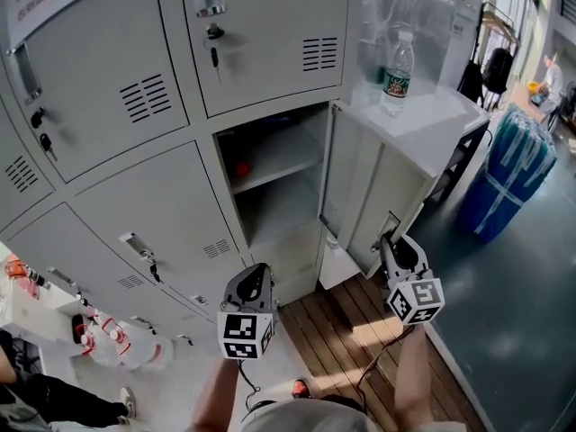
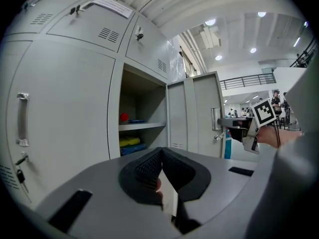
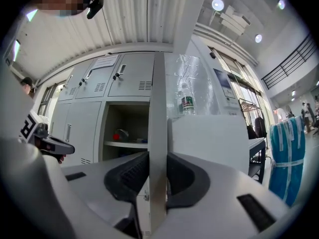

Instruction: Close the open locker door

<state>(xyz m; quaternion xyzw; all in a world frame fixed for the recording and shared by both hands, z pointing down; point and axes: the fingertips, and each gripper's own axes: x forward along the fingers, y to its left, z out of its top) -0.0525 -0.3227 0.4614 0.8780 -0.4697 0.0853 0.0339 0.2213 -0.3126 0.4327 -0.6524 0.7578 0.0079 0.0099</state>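
The open locker door [image 1: 360, 187] stands swung out to the right of its grey compartment [image 1: 274, 183], which has one shelf inside. My right gripper [image 1: 389, 232] is at the door's free edge near the handle. In the right gripper view the thin door edge [image 3: 158, 108] runs upright between both pads, and the right gripper [image 3: 158, 171] is shut on it. My left gripper [image 1: 256, 273] hangs in front of the lockers, left of the opening and touching nothing. In the left gripper view the left gripper [image 2: 161, 156] is shut and holds nothing.
A water bottle [image 1: 397, 72] stands on a white cabinet top [image 1: 441, 115] just behind the open door. A blue wrapped bundle [image 1: 513, 165] stands further right. Closed lockers [image 1: 162, 214] fill the left. Wooden planks [image 1: 351, 331] lie underfoot. A red item [image 2: 123, 116] sits on the shelf.
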